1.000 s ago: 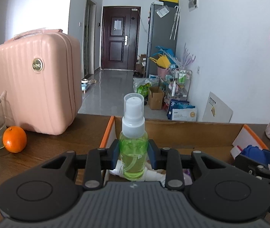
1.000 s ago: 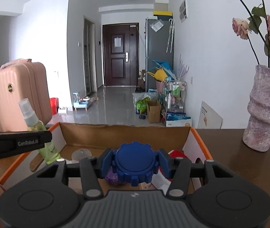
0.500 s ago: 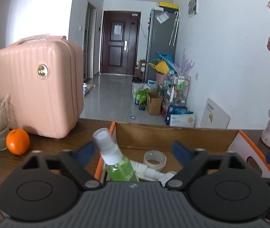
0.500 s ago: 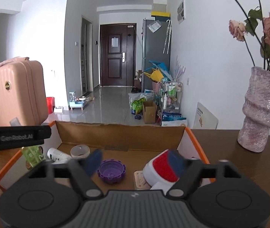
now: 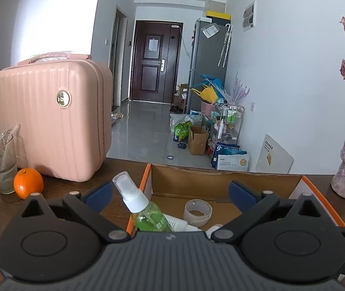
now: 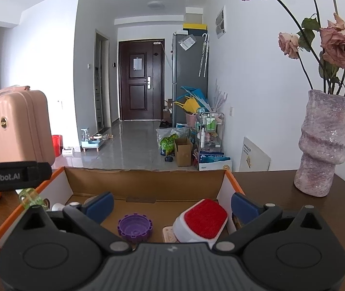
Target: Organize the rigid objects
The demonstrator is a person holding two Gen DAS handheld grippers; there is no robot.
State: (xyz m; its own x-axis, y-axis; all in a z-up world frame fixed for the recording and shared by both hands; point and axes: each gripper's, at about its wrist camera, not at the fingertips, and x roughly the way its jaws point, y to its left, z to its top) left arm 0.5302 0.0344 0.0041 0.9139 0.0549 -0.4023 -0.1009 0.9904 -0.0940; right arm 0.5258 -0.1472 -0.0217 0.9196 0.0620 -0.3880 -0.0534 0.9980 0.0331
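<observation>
Cardboard box (image 6: 145, 179) open above

Black tool (image 5: 170, 191), blue pads (image 5: 99, 192), silver screws

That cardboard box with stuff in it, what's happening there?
A person is tidying things into the cardboard box with two hand-held tongs. The left tongs have just been opening, and the green spray bottle now leans inside the box against its left wall, free of the pads. The right tongs have just been opening too, with nothing gripped; below them lie a purple cap and a red-topped brush.
</observation>
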